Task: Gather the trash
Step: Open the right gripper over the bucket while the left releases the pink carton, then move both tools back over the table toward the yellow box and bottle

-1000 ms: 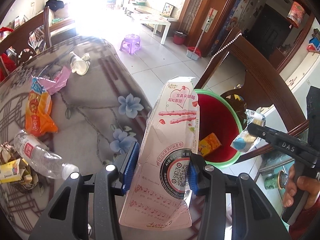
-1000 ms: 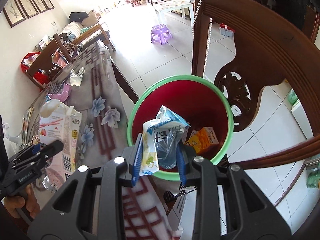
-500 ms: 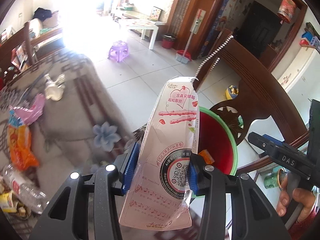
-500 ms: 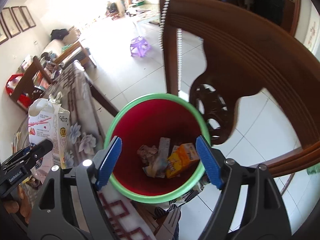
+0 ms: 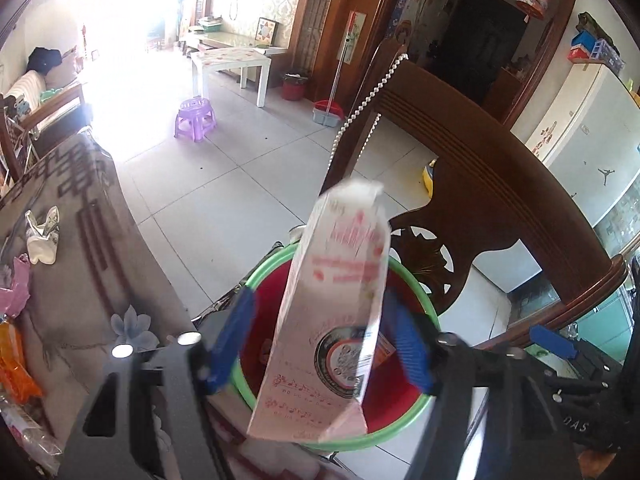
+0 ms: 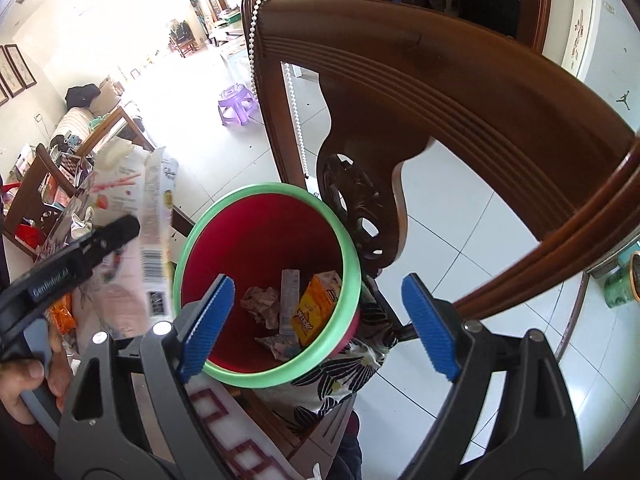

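Left gripper (image 5: 324, 344): I read the jaws as spread wide. Blue pads (image 5: 234, 338) stand clear on either side of the carton, with a gap showing on both sides.
Carton (image 5: 336, 312): white-and-pink snack box, motion-blurred, tilted, between the left jaws but touching neither pad as far as I can see. It sits over the mouth of the bin. From the right wrist view it appears just left of the bin rim, beside the left gripper's black finger.
Right gripper (image 6: 316, 324): jaws parted, nothing between them. Through the gap I look straight down into the bin.
Bin (image 6: 192, 240): red inside, green rim, standing by the wooden chair (image 6: 460, 92), at the table edge.
Bin contents: orange box (image 6: 314, 308), crumpled paper (image 6: 260, 304), a flat wrapper strip (image 6: 289, 294).
Table (image 5: 76, 240): grey patterned cloth; on it a pink wrapper (image 5: 16, 288), an orange packet (image 5: 14, 364), a crumpled white wrapper (image 5: 42, 234).
Hand: the person's left hand (image 6: 24, 376) grips the left tool's handle, low left in the right wrist view.
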